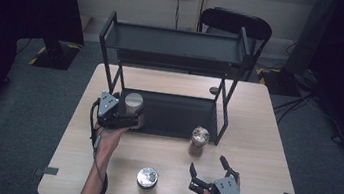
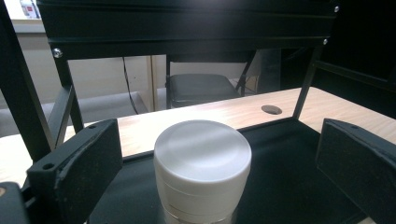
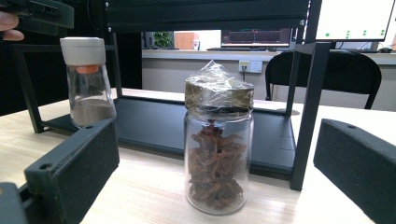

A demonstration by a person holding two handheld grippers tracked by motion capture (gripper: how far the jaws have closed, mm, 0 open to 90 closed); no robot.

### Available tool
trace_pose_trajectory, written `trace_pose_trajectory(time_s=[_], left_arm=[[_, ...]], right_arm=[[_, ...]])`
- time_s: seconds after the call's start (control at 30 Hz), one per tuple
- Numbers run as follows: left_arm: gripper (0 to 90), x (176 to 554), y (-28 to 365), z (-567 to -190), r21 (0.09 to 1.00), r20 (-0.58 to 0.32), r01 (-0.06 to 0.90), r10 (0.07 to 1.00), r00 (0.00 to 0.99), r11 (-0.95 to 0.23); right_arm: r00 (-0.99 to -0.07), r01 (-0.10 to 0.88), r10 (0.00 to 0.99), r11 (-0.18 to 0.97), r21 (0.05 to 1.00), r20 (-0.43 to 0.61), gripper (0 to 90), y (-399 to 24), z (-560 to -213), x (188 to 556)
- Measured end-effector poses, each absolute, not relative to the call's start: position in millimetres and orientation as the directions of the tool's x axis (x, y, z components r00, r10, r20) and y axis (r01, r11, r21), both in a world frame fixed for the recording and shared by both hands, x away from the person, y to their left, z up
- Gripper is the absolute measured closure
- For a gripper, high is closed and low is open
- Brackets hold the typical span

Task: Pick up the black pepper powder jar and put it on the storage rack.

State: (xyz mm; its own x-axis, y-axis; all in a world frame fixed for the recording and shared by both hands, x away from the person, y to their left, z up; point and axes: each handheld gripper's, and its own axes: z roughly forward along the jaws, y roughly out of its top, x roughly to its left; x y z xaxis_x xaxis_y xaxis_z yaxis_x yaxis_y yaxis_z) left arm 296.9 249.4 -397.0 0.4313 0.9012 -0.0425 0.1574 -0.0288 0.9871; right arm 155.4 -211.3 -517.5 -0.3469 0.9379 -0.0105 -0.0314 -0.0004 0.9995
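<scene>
Nearest the high camera, a foil-topped glass jar point(image 1: 147, 178) waits at the table's front edge. Beside it the right gripper point(image 1: 208, 173) hovers with jaws wide, facing a clear glass jar of star anise point(image 3: 218, 140), probably lined up for a grab. Left gripper point(image 1: 132, 121) stands spread around the white-capped glass spice shaker point(image 2: 201, 165), without pressing it, now resting on the black metal rack's lower shelf point(image 1: 177, 115), seemingly just placed.

A light wooden table point(image 1: 258, 118) carries a black two-tier metal rack point(image 1: 176, 49) that stands toward its far edge. On the rack's lower shelf, at its left end, stands a white-capped jar point(image 1: 134, 103). On the bare wood stand a foil-wrapped jar of star anise point(image 1: 199, 141) just off the rack's front right leg and a silver-lidded jar point(image 1: 147, 178) near the near edge.
</scene>
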Motion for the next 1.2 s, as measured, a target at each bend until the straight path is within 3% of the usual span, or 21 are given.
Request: trace_pose_trajectory(time_s=[1.2], left_arm=[[0.0,243.8,260.1,-401.4,0.998,-0.017,0.062,0.887,0.462,-0.014]], right_arm=[[-0.347,-0.031,0.938,-0.001,1.0,-0.01,0.0,-211.3,-517.5,155.3]])
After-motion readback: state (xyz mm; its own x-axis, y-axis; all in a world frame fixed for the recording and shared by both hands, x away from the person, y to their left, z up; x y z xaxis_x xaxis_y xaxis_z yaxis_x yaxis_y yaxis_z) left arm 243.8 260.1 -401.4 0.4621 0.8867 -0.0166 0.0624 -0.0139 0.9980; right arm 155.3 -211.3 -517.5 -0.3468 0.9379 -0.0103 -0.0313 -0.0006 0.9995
